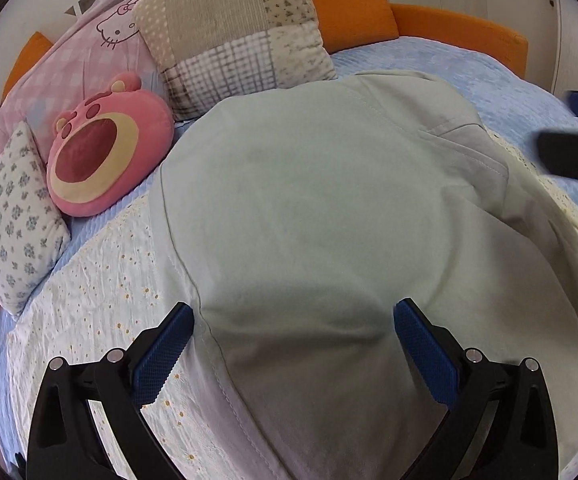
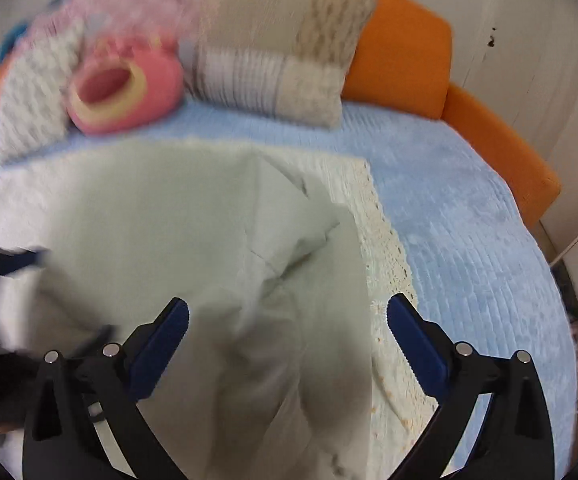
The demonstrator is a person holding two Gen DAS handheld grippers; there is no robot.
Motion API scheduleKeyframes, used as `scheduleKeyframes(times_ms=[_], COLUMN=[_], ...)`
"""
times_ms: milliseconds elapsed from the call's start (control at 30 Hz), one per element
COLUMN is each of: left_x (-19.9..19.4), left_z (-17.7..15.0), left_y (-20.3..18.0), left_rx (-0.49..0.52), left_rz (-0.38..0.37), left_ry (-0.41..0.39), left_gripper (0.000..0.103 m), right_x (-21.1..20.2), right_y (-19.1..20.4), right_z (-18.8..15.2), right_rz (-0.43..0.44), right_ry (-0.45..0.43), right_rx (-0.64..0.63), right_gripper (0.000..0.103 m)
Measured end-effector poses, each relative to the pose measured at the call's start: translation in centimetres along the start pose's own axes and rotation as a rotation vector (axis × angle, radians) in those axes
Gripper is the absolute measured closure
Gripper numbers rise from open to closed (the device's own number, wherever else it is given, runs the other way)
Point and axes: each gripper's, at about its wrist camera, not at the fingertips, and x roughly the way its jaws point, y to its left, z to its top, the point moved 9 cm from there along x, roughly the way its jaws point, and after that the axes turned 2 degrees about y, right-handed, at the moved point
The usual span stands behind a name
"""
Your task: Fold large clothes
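Note:
A large pale grey-green garment [image 1: 309, 208] lies spread on a white embroidered cloth [image 1: 101, 300] on the bed. Its right part is folded over, with seams showing. My left gripper [image 1: 293, 320] is open just above the garment's near part, holding nothing. My right gripper [image 2: 287, 316] is open over the garment's wrinkled right side [image 2: 249, 280], empty; this view is blurred. The right gripper also shows at the right edge of the left wrist view [image 1: 573, 152]. The left gripper shows at the left edge of the right wrist view [image 2: 5, 264].
Pillows line the far side: a patchwork one [image 1: 237, 36], a pink bear cushion [image 1: 105, 152], a floral one [image 1: 13, 216], a Hello Kitty one [image 1: 89, 52]. A blue bedspread [image 2: 469, 240] covers the mattress. An orange bed frame [image 2: 501, 144] runs behind and right, near a white wall.

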Motion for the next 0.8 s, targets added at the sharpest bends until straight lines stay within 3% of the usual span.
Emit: scheduleKeyframes(times_ms=[67,133,233,333,467,600,700,800], left_x=[-0.2,-0.7,-1.6,-2.8,-3.2,-0.7,1.7,2.4], left_z=[0.0,-0.3,-1.5,-2.3,-3.2,-4.5,-5.4,-5.1], left_y=[0.3,1.0,2.4,4.5,9.2,11.9,10.4,7.8], left_rx=[-0.026,-0.081,-0.168,-0.232,-0.382,-0.565,-0.635,-0.681], left_rz=[-0.031,-0.090,-0.171,-0.228,-0.315,-0.493,-0.655,-0.826], left_ry=[0.005,0.022,0.057,0.059,0.066,0.131,0.174,0.142], left_gripper=[0.002,0.002,0.002,0.002,0.002,0.002,0.002,0.002], right_x=[-1.2,-0.4,3.2,5.8,6.2,6.5,6.6,6.6], right_y=[0.8,0.9,-0.3,-0.2,0.5,0.5,0.2,0.1], right_z=[-1.2,-3.1,-6.3,-8.8,-9.1,-8.8,-8.9,-9.0], right_rz=[0.125,0.216,0.206,0.211,0.177,0.193,0.209,0.223], right_ry=[0.005,0.048,0.127,0.150,0.142,0.155,0.149,0.144], right_rx=[0.073,0.166,0.240,0.233,0.189,0.184,0.186,0.181], right_gripper=[0.005,0.013,0.026,0.026,0.025,0.022,0.022,0.021])
